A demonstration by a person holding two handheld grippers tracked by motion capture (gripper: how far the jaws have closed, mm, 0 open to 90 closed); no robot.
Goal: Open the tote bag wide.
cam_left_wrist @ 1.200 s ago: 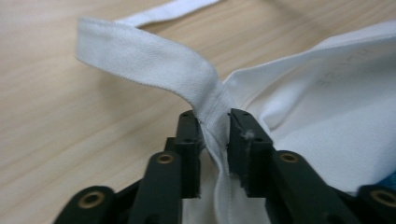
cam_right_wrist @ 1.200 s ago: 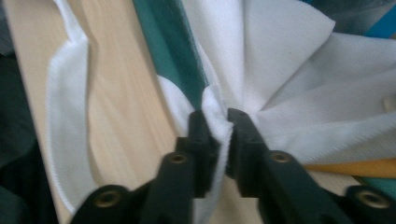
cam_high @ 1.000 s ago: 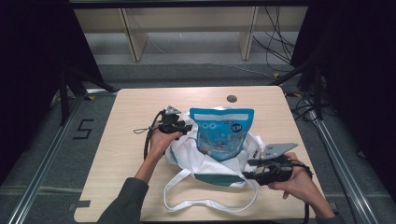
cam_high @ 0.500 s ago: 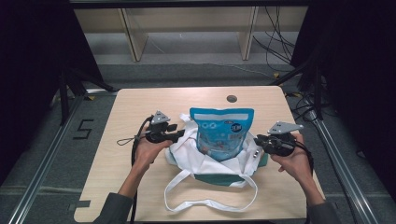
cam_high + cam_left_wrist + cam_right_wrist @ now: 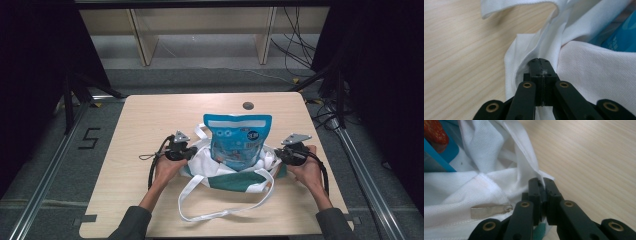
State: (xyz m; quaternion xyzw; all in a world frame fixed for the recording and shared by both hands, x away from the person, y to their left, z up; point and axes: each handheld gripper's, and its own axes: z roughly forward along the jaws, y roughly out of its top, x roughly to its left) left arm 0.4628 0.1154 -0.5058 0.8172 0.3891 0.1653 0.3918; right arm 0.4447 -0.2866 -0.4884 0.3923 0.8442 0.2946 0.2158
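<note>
A white cloth tote bag [image 5: 220, 172] with a green base lies in the middle of the wooden table [image 5: 150, 120]. A blue snack pouch [image 5: 239, 140] stands upright in its mouth. My left gripper [image 5: 191, 153] is shut on the bag's left rim, and in the left gripper view the jaws [image 5: 539, 62] pinch a fold of white fabric [image 5: 596, 75]. My right gripper [image 5: 278, 154] is shut on the right rim, and in the right gripper view its jaws [image 5: 541, 183] clamp the cloth's hemmed edge [image 5: 524, 160]. The pouch's blue corner [image 5: 439, 150] shows at the upper left there.
The bag's long white strap [image 5: 200, 212] loops toward the table's near edge. A metal zip pull [image 5: 491, 211] lies on the cloth by the right jaws. A dark round grommet [image 5: 248, 106] sits at the table's far side, with wooden shelving [image 5: 200, 30] behind.
My left gripper has come nearer and down onto the bag's left rim. My right gripper has moved from the near right up to the right rim. The pouch stays in place.
</note>
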